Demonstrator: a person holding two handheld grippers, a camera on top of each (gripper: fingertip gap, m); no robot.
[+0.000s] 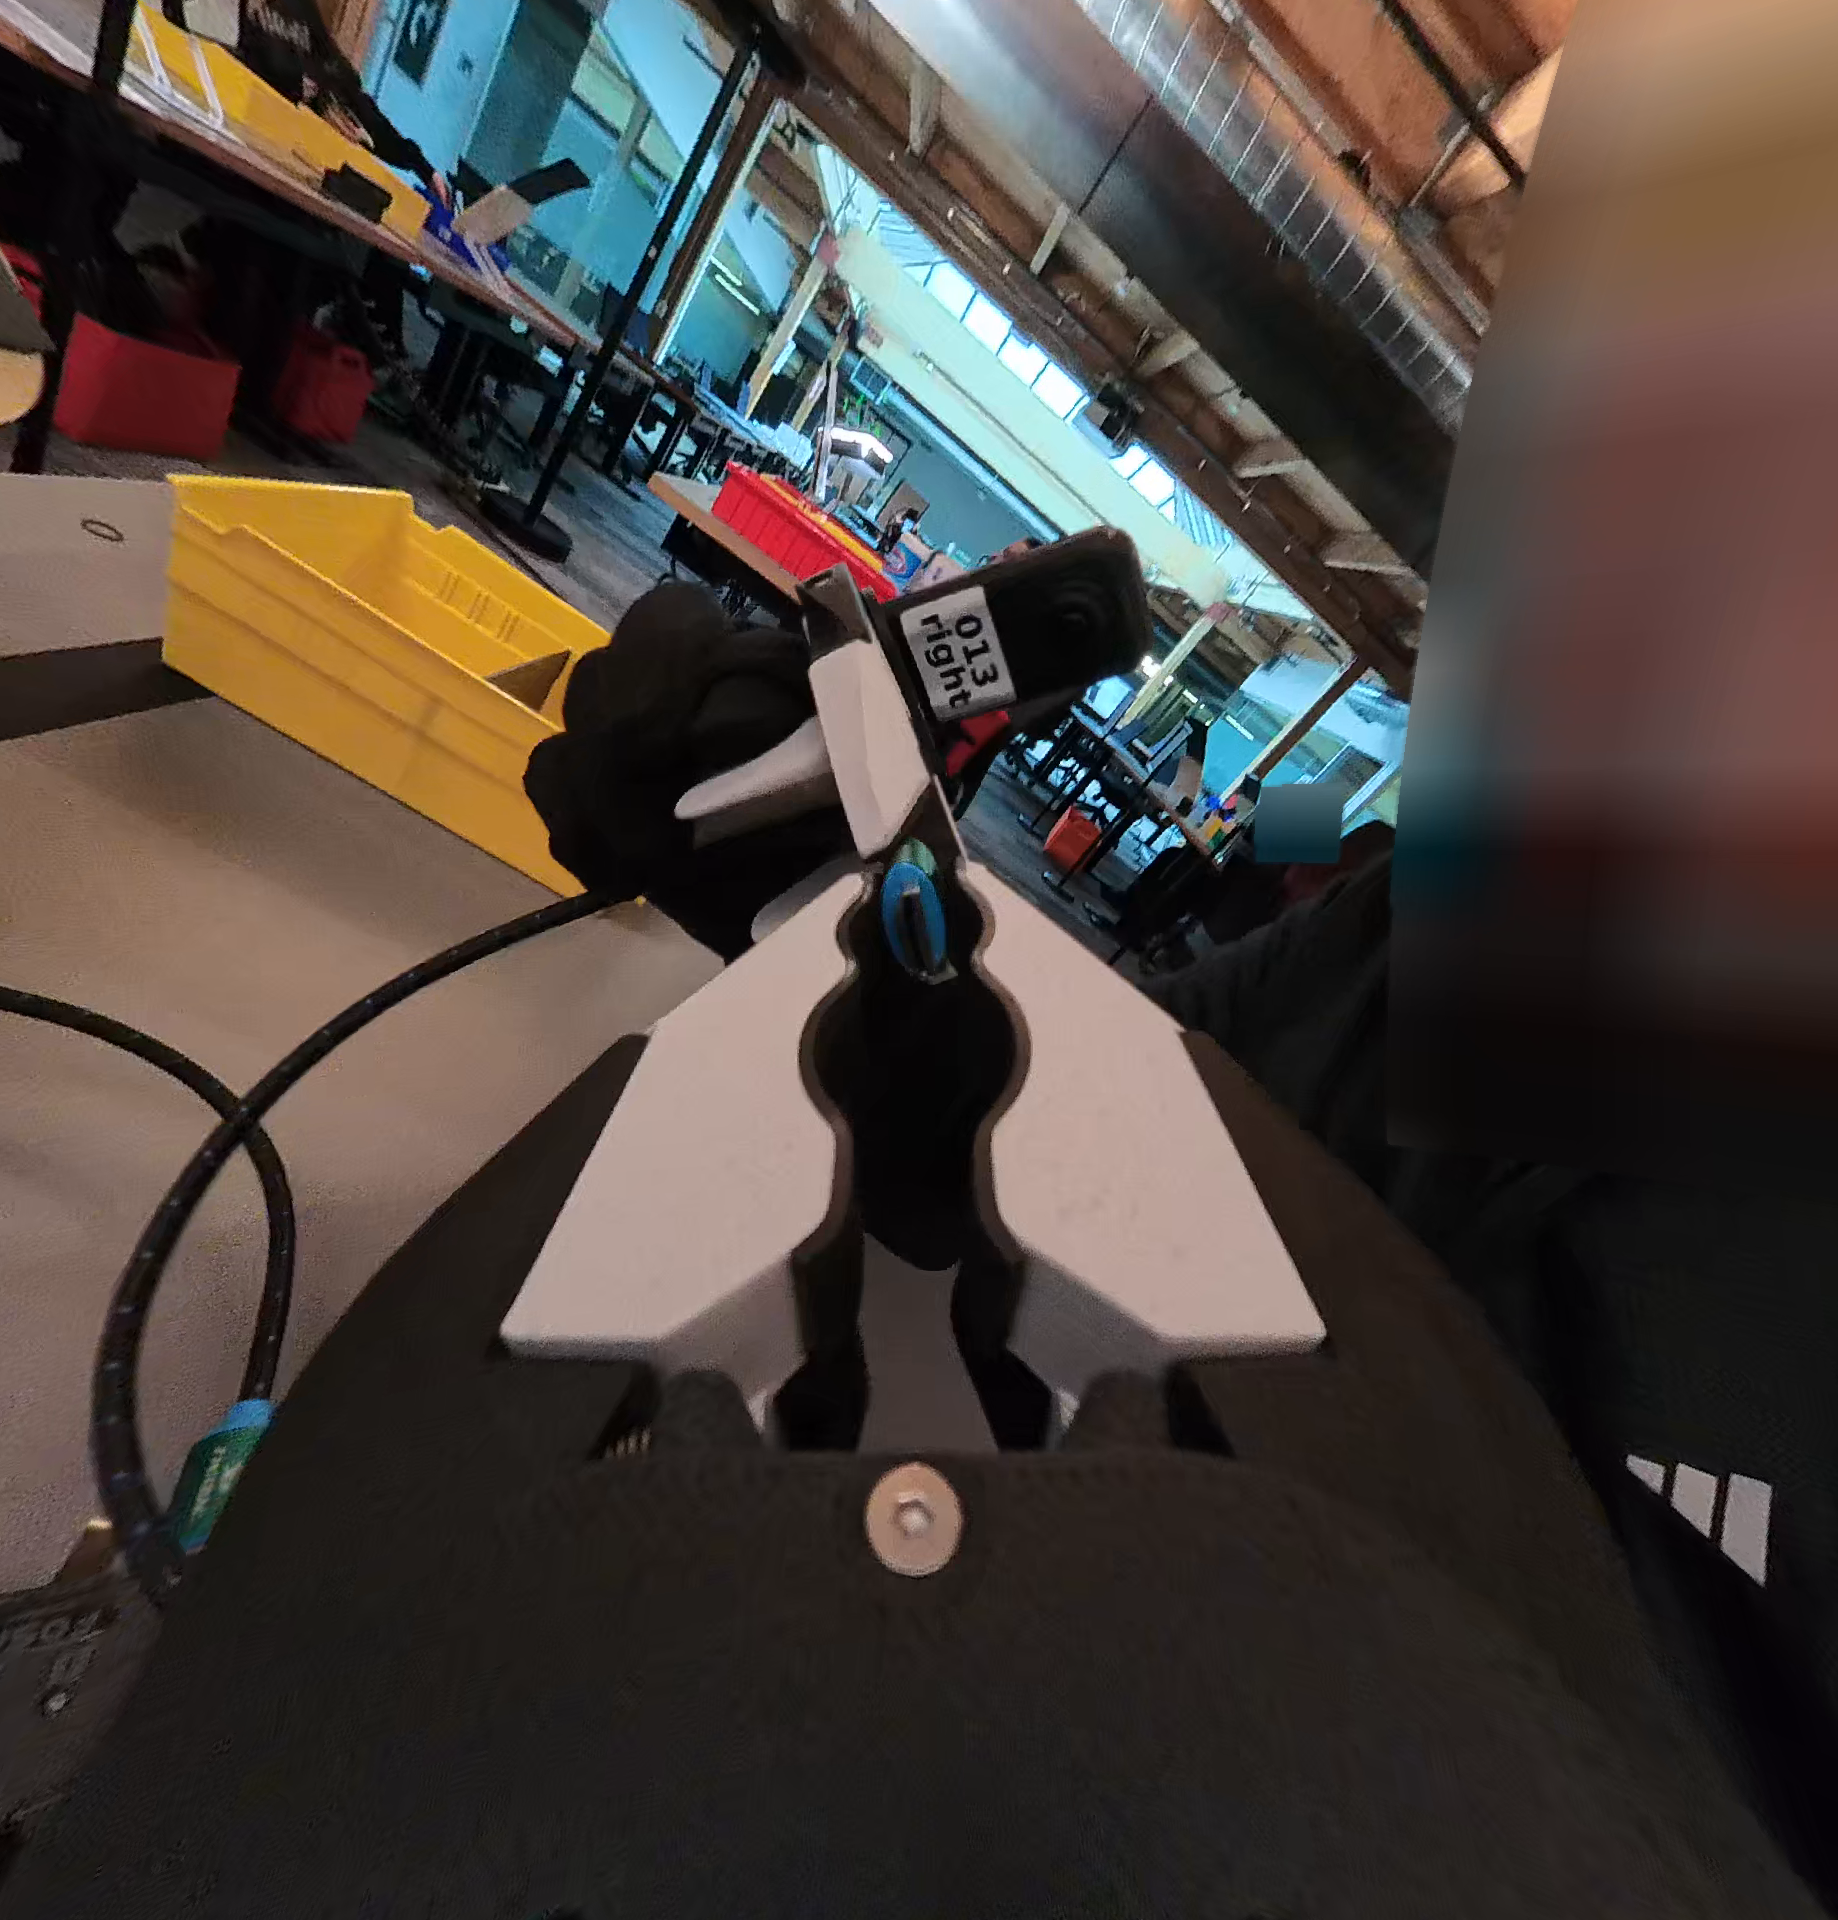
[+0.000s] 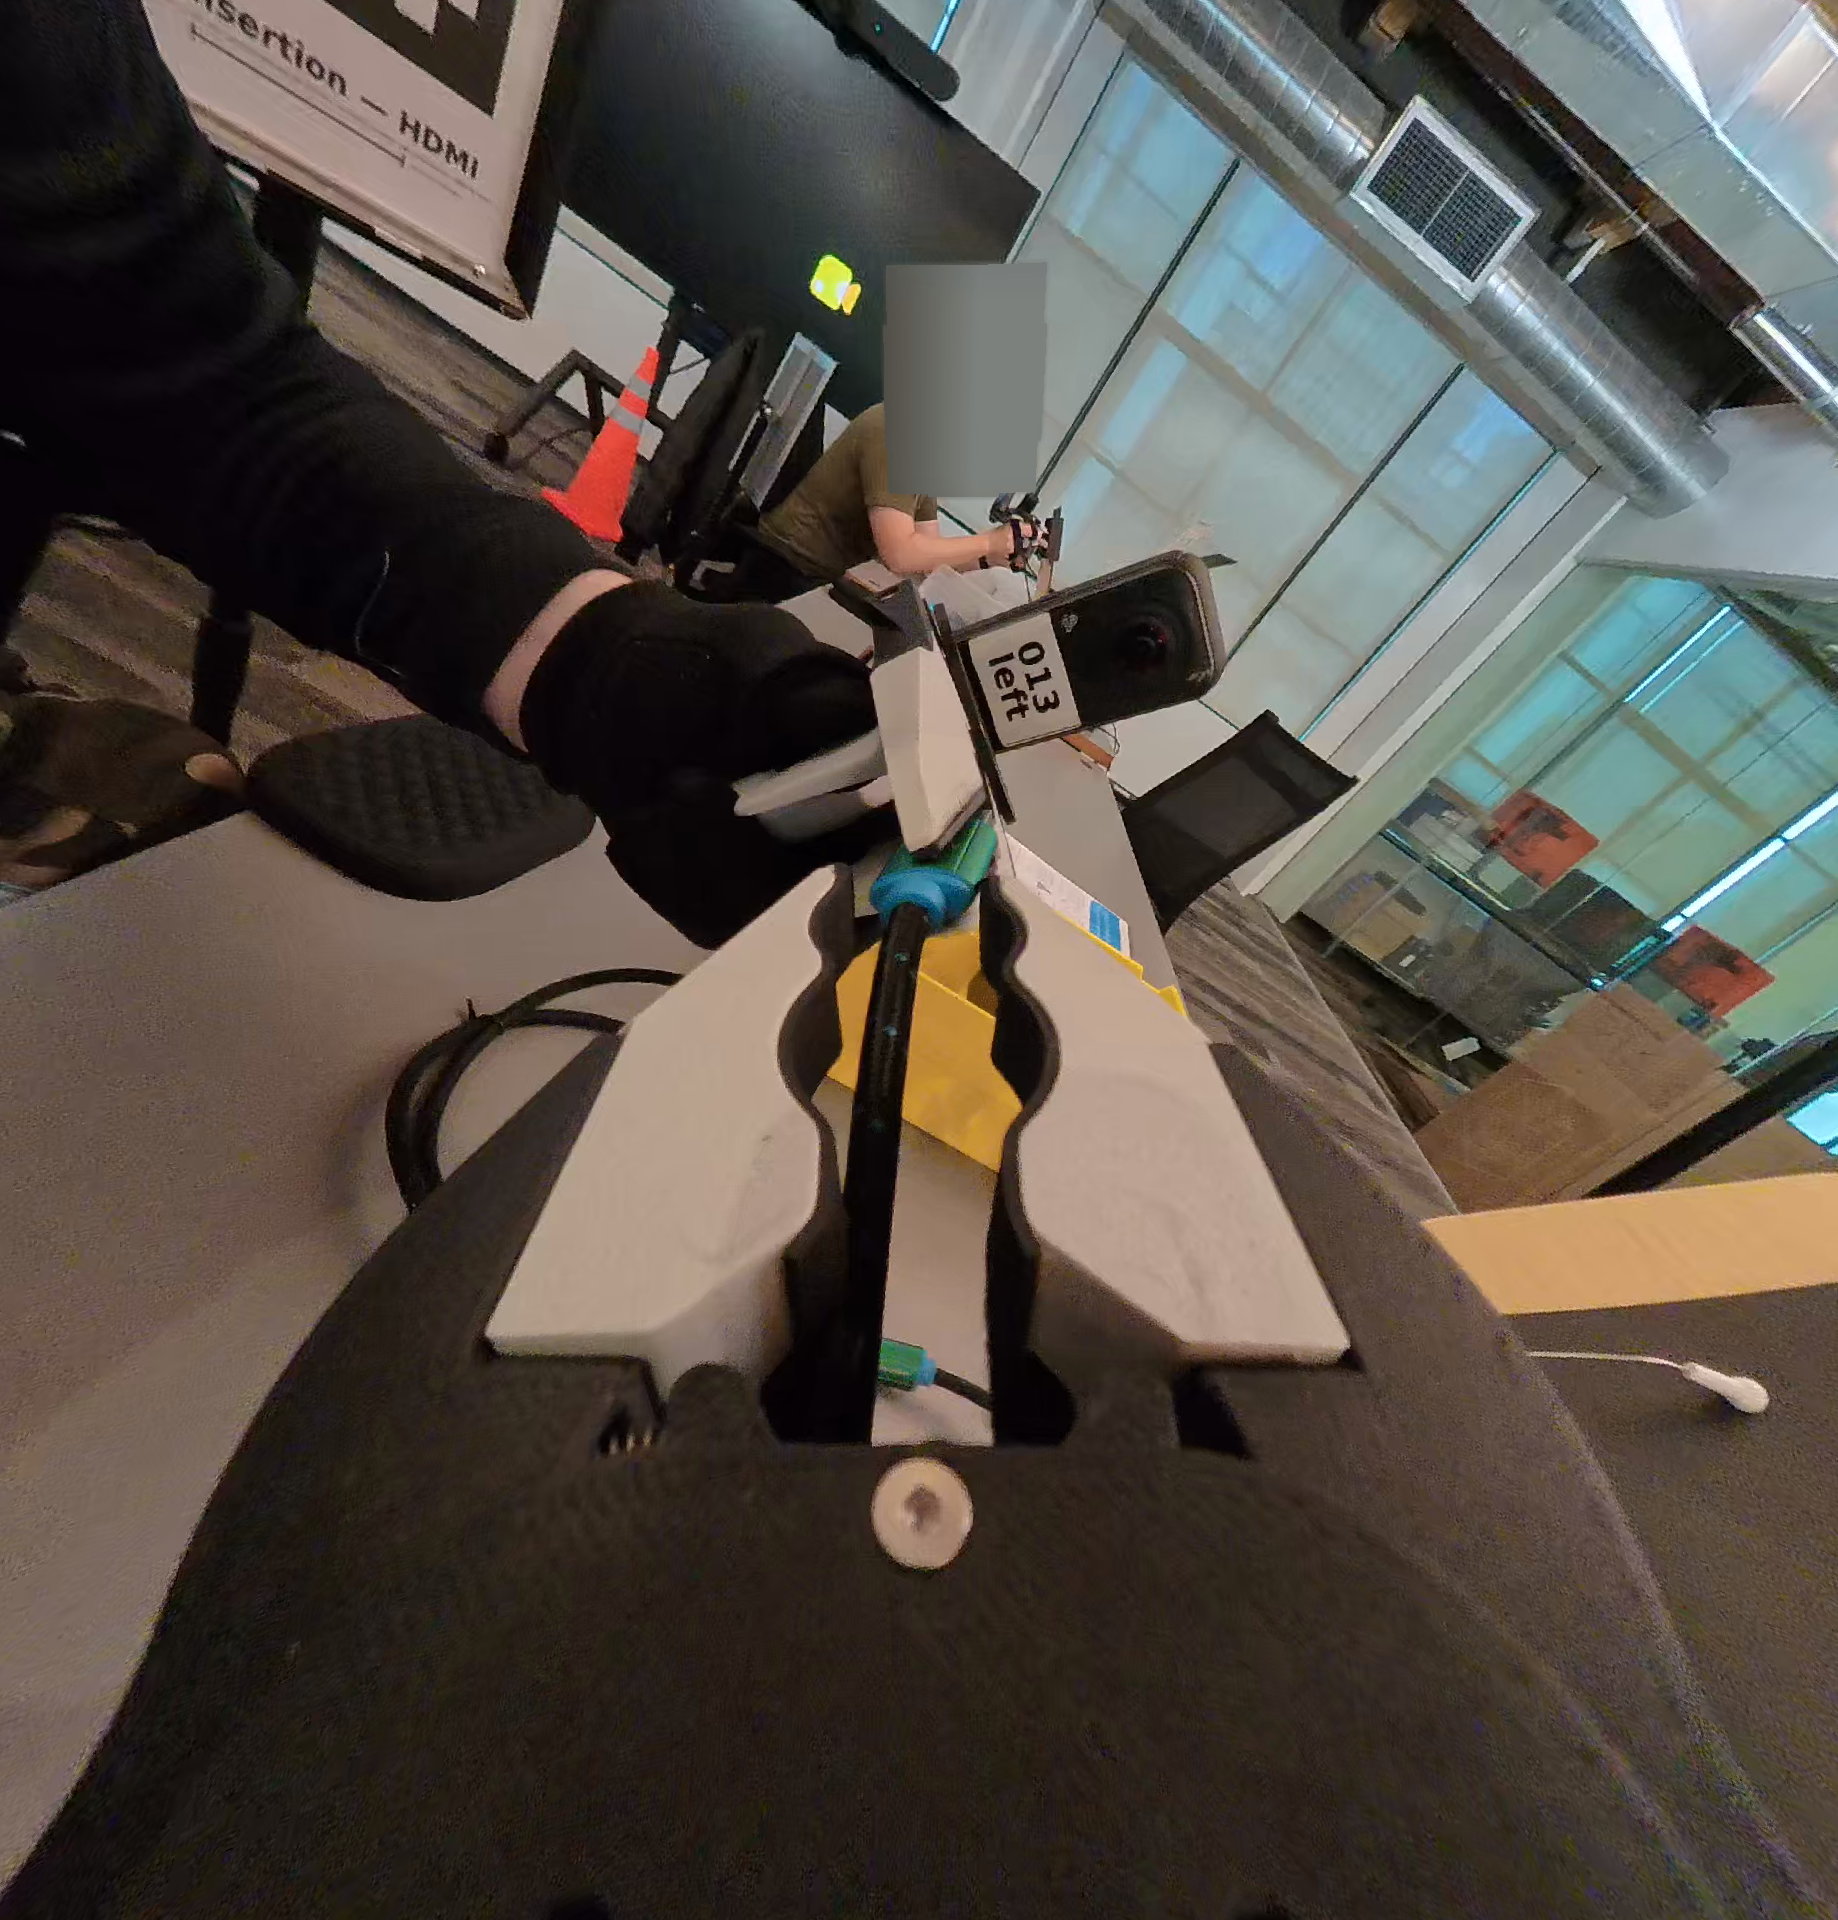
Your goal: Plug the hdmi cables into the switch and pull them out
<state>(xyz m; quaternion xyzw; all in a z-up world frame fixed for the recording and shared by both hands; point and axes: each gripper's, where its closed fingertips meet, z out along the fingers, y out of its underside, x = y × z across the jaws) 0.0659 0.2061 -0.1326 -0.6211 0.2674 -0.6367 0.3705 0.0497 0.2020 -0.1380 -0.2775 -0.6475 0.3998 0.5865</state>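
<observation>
A big open workshop around us, ducting overhead, glass walls behind, and a grey tabletop (image 1: 271,831) below. We count two grippers up here, nose to nose, and both are on the same plug.

Our left gripper (image 1: 910,914) has its pale grey, wavy-edged fingers (image 1: 728,1122) nearly together at the tips, pinching the blue-and-green HDMI connector (image 1: 910,920); we see its dark metal mouth end-on. Our right gripper (image 2: 920,883) meets it from the other side, its tips closed on the same connector (image 2: 930,878), blue collar and green body showing. From that collar the black braided cable (image 2: 879,1091) drops straight down between the right fingers (image 2: 686,1143).

A black-gloved hand (image 1: 676,748) holds the opposite gripper in each view.

Further out, a loop of cable curls over the table (image 1: 198,1164), with a second green-blue plug (image 1: 219,1475) low at the left edge. We count one yellow plastic bin (image 1: 375,665), ribbed and open-topped, on the table behind. The switch we cannot clearly make out.
</observation>
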